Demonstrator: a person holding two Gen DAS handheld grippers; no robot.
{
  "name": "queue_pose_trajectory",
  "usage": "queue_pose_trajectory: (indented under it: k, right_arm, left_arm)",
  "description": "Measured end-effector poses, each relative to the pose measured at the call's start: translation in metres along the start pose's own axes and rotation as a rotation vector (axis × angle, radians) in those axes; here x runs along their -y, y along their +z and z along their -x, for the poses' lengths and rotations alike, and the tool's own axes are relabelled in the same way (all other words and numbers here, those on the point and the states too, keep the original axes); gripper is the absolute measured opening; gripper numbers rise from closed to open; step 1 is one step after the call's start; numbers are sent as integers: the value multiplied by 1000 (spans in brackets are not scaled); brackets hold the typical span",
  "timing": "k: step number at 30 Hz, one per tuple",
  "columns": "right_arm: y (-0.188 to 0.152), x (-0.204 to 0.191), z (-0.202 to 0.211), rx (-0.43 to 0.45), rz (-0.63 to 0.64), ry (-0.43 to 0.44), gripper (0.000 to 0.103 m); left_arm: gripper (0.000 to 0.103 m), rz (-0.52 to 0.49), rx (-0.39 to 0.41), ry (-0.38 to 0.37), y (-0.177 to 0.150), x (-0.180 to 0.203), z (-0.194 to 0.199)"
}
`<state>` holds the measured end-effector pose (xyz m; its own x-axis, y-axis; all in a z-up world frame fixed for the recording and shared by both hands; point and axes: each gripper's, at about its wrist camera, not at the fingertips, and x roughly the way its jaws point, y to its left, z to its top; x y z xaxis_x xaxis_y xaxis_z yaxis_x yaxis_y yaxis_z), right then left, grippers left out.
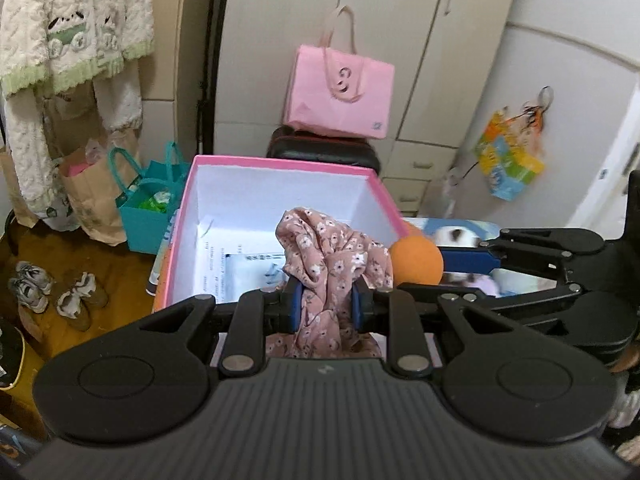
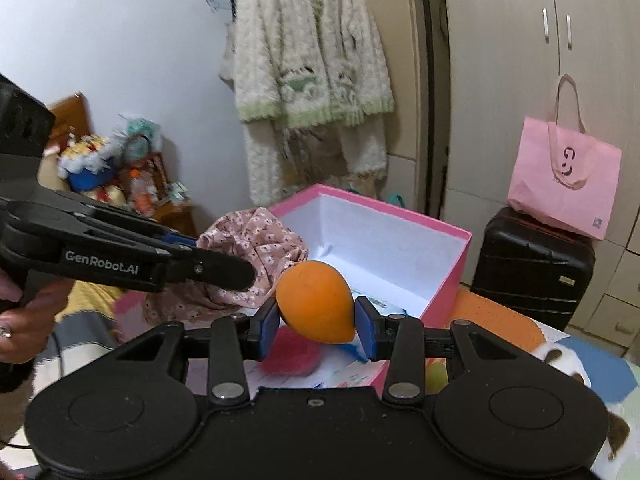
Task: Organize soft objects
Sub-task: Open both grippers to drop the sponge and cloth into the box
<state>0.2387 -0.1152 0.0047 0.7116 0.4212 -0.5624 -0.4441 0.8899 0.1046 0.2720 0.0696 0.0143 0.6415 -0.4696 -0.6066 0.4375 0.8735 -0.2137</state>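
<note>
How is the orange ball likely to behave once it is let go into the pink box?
The orange ball looks squashed to an egg shape between the right gripper pads, so it is probably soft and springy. Rounded and smooth, it would likely roll or bounce on the pink box floor, though the walls should contain it. It seems light.

Box [image 1: 280, 184]: pink outside and along rim, white inside, printed white papers [image 1: 240, 268] on its floor. Cloth [image 1: 332, 264]: dusty pink with small white flowers. Soft toy [image 2: 316, 304]: plain orange, teardrop-shaped. Left gripper [image 1: 325, 304] and right gripper [image 2: 316, 326]: black bodies, blue pads. Tote bag [image 1: 340, 92]: pale pink, darker pink emblem. Suitcase [image 2: 532, 264]: black. Hanging cardigan [image 2: 312, 52]: cream, light green trim. Small bag [image 1: 148, 208]: teal. Paper bag [image 1: 90, 196]: brown. Wardrobe [image 1: 400, 40]: cream. Bed cover [image 2: 500, 332]: orange, blue, white patches.
</note>
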Motion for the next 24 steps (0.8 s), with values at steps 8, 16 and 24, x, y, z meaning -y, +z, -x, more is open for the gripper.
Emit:
queue_pose_trajectory:
  k: [8,16,24]
  right_arm:
    - [7,7,-57,-107,65,-1,47]
    - [8,-7,-76,-151,169,-37,54]
    - [4,-14,-62,-133,173,-65,72]
  left_arm:
    - [22,33,-92,50,8,-28,-53]
    - [31,47,-113,95,13,-33,-60]
    - [49,12,-65,130,5,-25,-33]
